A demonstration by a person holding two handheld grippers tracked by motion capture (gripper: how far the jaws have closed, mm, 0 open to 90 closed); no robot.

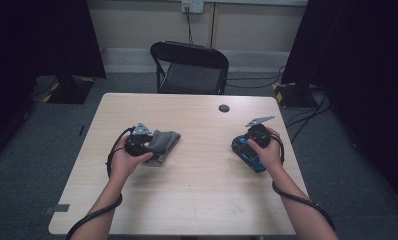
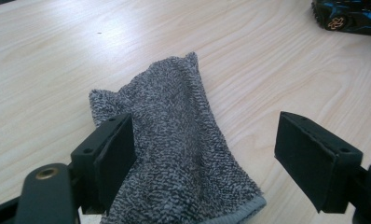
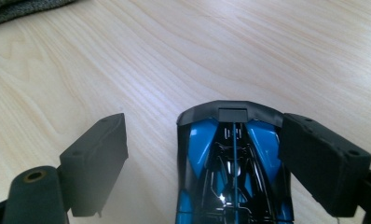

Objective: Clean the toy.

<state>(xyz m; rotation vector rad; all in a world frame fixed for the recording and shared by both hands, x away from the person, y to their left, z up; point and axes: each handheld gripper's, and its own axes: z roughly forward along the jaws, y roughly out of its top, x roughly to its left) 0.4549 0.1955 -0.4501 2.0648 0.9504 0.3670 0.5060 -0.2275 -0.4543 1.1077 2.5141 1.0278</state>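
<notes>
A grey towelling cloth (image 2: 174,140) lies crumpled on the left half of the desk (image 1: 197,200), and a blue and black toy car (image 3: 232,172) rests on the right half, well apart from the cloth. In the left gripper view the left gripper (image 2: 204,154) is seen with its fingers (image 2: 116,154) spread wide; one finger touches the edge of the cloth, the other stands clear over bare wood, and nothing is clamped. In the right gripper view the right gripper (image 3: 200,154) is likewise wide open, straddling one end of the car: one finger (image 3: 323,158) lies just beside the car's side, the other is apart from it, and no hold has been taken. The step in hand is judged to be the taking up of both things, probably so that the car can be wiped. For the cloth, the left gripper would best be shifted so that the thick fold sits midway between the fingers, then lowered until the tips are close to the desk before closing, so that a full bunch is caught and not a single loose layer. For the car, the right gripper should be centred across the body, so that both fingers meet the sides together; a lopsided closing could push the car along the smooth desk or twist it. The glossy shell is likely to be slippery, so a firm, square pinch low on the sides is advised.
</notes>
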